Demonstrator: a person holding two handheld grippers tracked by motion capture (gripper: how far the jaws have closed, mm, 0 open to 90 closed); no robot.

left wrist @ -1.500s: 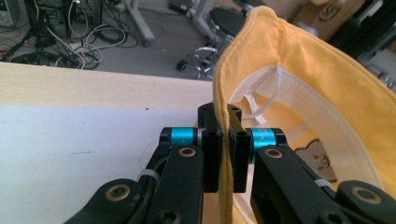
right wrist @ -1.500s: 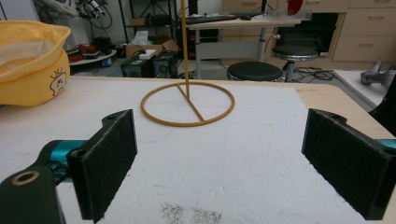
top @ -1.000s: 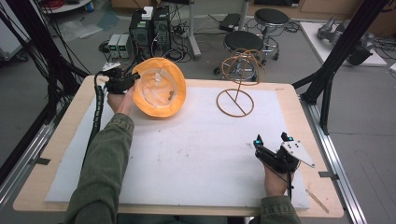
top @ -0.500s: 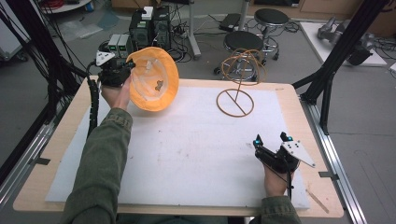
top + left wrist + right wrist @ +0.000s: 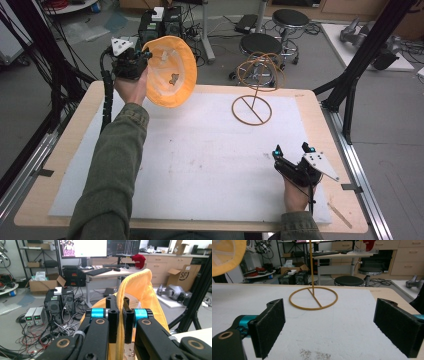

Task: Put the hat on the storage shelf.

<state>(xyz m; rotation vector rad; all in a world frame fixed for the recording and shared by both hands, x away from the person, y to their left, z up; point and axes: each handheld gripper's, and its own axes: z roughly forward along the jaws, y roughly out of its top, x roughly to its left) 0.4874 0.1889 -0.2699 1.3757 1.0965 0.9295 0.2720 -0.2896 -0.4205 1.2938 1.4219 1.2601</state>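
Right gripper rests on the white mat at the near right corner, jaws wide apart, nothing between them. In the right gripper view the pads frame the wire stand ahead, well apart from it.

Farther back, the stand's ring base sits on the mat toward the far edge, thin post rising to looped wire at the top.

Far left, the left gripper is held up off the table, jaws clamped on the edge of the yellow hat; the left gripper view shows the brim fabric pinched between the pads. Hat hangs in the air, open side toward the camera, left of the stand.

Risks, judged: grip is on a thin strip of soft brim, so the hat could slip out or flop while carried. The stand looks light; a bump from the hat coming in off-centre could tip it. Right gripper is too far away to steady it.
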